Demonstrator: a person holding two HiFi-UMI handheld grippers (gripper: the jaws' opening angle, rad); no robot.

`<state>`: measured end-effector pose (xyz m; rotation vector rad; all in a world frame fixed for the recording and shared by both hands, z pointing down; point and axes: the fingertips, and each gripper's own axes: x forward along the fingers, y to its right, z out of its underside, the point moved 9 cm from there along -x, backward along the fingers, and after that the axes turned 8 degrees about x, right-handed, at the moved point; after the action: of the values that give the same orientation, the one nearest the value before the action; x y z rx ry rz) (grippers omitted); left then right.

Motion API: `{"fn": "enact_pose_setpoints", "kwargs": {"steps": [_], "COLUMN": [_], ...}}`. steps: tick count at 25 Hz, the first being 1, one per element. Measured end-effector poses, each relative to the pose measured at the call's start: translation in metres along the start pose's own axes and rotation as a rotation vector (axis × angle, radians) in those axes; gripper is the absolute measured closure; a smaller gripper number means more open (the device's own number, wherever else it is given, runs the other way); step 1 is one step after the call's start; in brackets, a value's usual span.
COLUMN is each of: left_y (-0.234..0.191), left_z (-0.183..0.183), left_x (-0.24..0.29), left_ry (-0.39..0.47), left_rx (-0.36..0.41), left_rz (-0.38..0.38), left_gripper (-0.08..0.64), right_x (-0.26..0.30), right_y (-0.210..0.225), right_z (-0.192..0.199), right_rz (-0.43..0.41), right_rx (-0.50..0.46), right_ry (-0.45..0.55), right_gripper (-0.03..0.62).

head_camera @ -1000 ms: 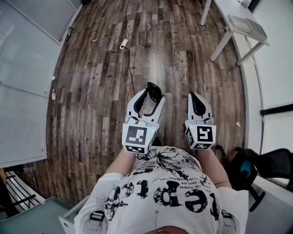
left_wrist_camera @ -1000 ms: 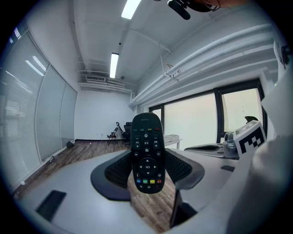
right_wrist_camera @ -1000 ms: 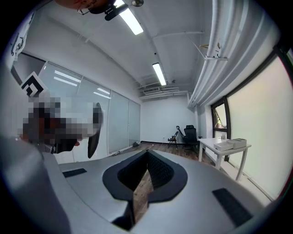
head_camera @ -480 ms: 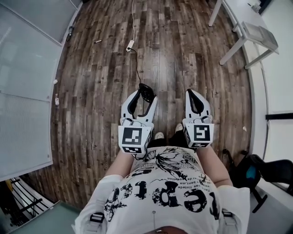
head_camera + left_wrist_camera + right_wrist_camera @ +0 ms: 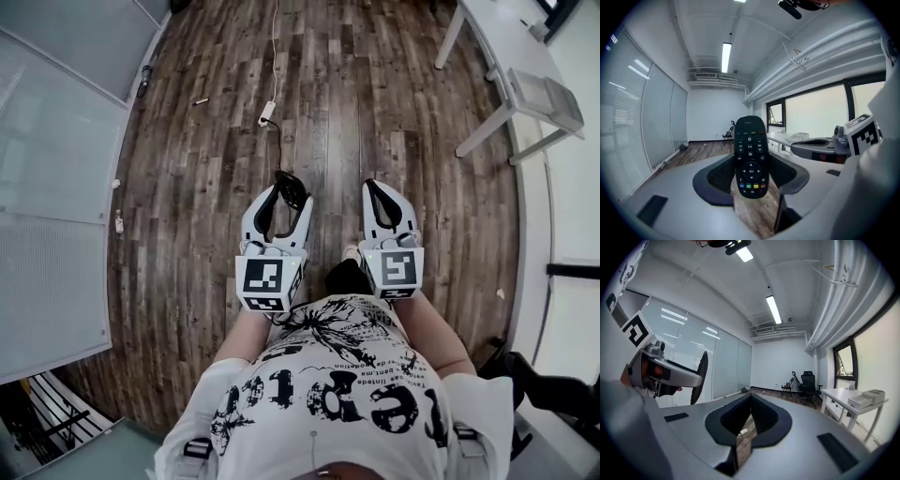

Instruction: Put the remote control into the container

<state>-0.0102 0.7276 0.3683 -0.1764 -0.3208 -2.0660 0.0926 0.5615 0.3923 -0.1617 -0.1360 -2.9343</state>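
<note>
remote control (image 5: 750, 157) clamped in left tool (image 5: 284, 194), right tool (image 5: 382, 190) pressed together, empty

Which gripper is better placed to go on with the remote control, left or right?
Left. The left gripper is shut on the remote control, which sticks out past its jaws. The right gripper is shut on nothing. No container shows in any view.

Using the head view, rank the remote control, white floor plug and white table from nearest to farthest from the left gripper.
1. remote control, clamped in the left gripper itself.
2. white floor plug, on the boards ahead.
3. white table, far off at upper right.
</note>
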Motion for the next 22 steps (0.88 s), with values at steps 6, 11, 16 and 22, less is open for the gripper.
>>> {"fn": "enact_pose_setpoints", "kwargs": {"steps": [6, 11, 16, 22], "left_y": [-0.007, -0.023, -0.045, -0.079], "left_z": [-0.03, -0.033, -0.042, -0.053], "left_x": [0.084, 0.137, 0.196, 0.298], "left_ry": [0.011, -0.024, -0.039, -0.013], "left_rx": [-0.006, -0.061, -0.028, -0.014], "left_rz": [-0.032, -0.034, 0.005, 0.124], "left_gripper": [0.327, 0.327, 0.327, 0.327], "right_x": [0.066, 0.109, 0.154, 0.225], "right_y": [0.066, 0.097, 0.122, 0.159], "right_z": [-0.017, -0.019, -0.024, -0.034], "right_rz": [-0.043, -0.048, -0.008, 0.087], "right_rx": [-0.01, 0.005, 0.008, -0.003], "right_ry": [-0.007, -0.034, -0.02, -0.005], "right_gripper": [0.591, 0.591, 0.591, 0.591]}}
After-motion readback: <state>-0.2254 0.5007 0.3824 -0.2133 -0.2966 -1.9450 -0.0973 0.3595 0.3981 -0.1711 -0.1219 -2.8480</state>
